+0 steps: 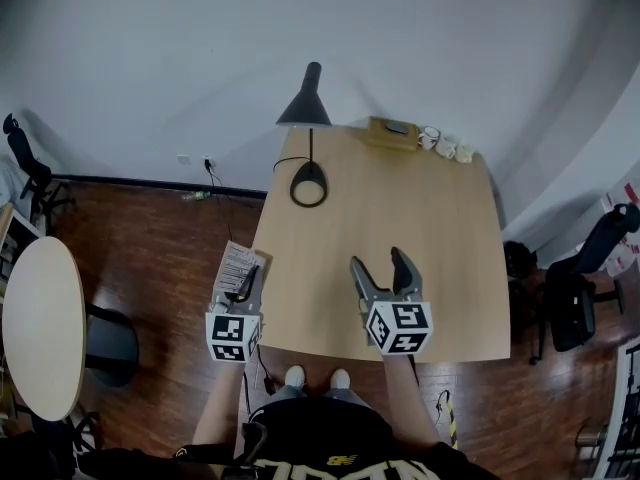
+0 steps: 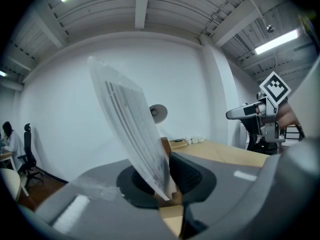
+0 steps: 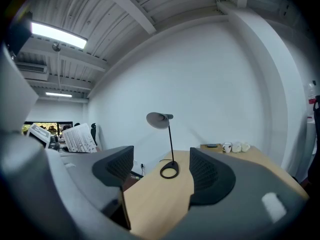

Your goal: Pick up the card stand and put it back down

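The card stand (image 1: 238,264), a clear holder with a printed sheet in it, hangs over the left edge of the wooden table (image 1: 440,228). My left gripper (image 1: 243,288) is shut on its lower part. In the left gripper view the card stand (image 2: 131,134) leans to the left between the jaws of the left gripper (image 2: 167,186). My right gripper (image 1: 380,263) hovers over the table's near middle, open, with nothing between its jaws. The right gripper view shows the right gripper (image 3: 160,171) above bare tabletop, with the card stand (image 3: 80,138) off to its left.
A black desk lamp (image 1: 308,128) stands at the table's far left. A flat box (image 1: 392,132) and small cups (image 1: 445,148) sit along the far edge. A round table (image 1: 40,328) is at the left, office chairs (image 1: 580,278) at the right, and a cable (image 1: 215,183) lies on the floor.
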The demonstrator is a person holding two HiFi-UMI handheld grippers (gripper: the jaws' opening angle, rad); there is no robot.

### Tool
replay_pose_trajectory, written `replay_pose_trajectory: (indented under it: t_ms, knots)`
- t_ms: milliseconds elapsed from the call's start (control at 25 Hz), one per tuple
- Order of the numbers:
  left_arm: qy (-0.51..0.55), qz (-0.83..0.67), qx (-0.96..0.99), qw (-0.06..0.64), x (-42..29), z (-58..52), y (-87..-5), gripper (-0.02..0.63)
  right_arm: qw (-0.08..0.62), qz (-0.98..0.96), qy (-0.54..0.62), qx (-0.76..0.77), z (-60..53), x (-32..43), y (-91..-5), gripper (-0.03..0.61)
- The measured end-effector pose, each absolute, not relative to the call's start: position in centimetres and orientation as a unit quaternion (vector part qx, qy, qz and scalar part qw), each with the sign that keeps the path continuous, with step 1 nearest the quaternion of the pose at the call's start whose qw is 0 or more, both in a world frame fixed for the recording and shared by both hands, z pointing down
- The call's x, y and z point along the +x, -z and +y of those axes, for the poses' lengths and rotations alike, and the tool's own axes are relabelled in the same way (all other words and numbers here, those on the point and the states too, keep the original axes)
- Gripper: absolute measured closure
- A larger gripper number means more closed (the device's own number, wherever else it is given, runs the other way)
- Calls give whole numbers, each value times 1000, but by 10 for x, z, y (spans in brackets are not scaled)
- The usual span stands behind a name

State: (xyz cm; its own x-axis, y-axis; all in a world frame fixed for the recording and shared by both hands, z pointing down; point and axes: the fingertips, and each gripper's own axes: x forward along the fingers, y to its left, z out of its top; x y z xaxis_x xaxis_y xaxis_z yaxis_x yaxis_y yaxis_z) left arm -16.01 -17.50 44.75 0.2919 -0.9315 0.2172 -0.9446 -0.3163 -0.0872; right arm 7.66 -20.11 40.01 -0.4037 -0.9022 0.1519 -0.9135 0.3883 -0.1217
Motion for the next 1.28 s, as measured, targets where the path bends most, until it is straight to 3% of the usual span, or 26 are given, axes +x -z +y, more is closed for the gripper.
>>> replay_pose_trajectory:
  t_ms: [760,1280]
  knots:
    - [-202,-425,882,27,-222,-292,-514,552,90,-834,-159,521,-245,46,-488,222]
    - [-217,-275,936,37,-173,-404,-618,554,96,-830,-208,508,-297,30,-583,222]
